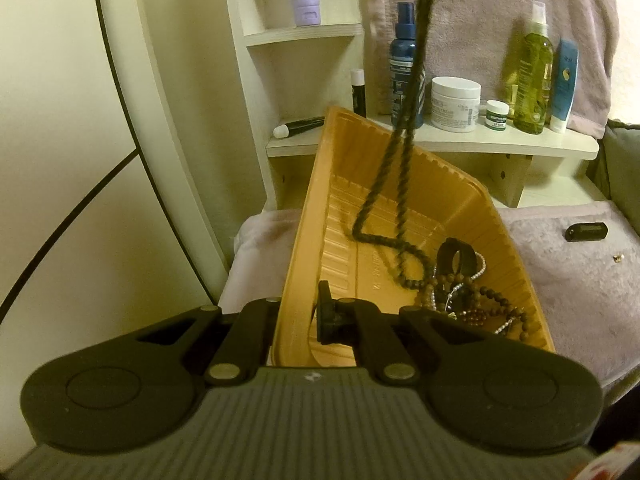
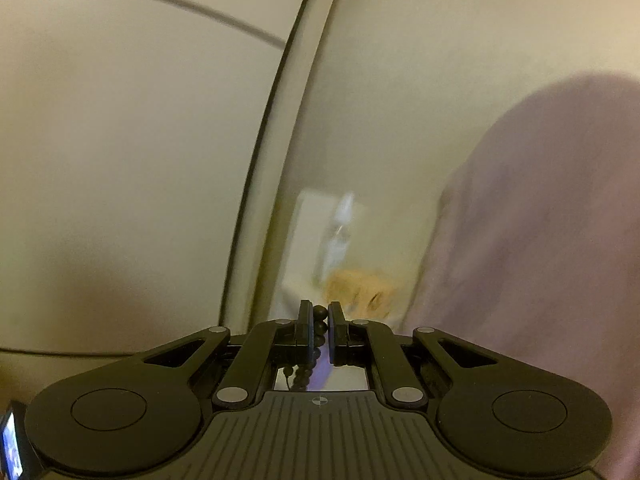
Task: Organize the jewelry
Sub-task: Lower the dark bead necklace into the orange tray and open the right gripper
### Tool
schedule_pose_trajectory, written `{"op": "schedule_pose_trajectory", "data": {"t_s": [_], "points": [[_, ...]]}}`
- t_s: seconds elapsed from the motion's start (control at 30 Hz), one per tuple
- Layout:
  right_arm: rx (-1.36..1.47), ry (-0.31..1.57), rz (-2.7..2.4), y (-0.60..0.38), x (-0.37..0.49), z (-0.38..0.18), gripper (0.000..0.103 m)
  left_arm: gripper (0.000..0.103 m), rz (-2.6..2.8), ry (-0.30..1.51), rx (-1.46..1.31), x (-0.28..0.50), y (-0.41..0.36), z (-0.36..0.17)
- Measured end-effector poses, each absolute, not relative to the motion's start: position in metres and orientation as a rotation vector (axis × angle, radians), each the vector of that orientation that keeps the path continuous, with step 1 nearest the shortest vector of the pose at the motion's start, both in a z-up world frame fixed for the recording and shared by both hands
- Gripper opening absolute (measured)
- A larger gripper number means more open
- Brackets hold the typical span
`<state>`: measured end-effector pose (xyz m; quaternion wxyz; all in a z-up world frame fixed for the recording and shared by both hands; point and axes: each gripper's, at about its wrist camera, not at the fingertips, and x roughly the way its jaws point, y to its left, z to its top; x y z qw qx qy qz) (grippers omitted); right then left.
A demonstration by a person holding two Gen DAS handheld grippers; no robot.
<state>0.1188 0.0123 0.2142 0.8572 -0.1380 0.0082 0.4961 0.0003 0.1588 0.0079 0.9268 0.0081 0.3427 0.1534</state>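
My left gripper (image 1: 297,318) is shut on the near rim of a tan plastic tray (image 1: 400,216) and holds it tilted. A pile of beaded jewelry (image 1: 464,292) lies in the tray's lower right corner. A long dark bead necklace (image 1: 404,128) hangs down from above into the tray. My right gripper (image 2: 320,326) is shut on the same necklace's dark beads (image 2: 319,312), high above the tray; the strand drops between the fingers. The right wrist view is blurred.
A white shelf (image 1: 432,140) behind the tray holds bottles, a white cream jar (image 1: 456,104) and tubes. A pink fluffy cloth (image 1: 576,280) covers the surface, with a small black object (image 1: 587,232) and a tiny gold earring (image 1: 619,257) on it. A cream wall is at left.
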Motion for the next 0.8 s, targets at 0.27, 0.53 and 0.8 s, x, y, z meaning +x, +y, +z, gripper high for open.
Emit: {"op": "schedule_pose_trajectory", "data": {"t_s": [0.27,0.53,0.8], "points": [[-0.308,0.214,1.089,0.033,0.137,0.158,0.007,0.004,0.315,0.702,0.014,0.0,0.159,0.008],[-0.265,0.447,1.14,0.034,0.152,0.101,0.007,0.004,0.315,0.703,0.013,0.0,0.16,0.007],[-0.236,0.594,1.186,0.049,0.159,0.06,0.007,0.004,0.317,0.705,0.013,-0.001,0.162,0.006]]}}
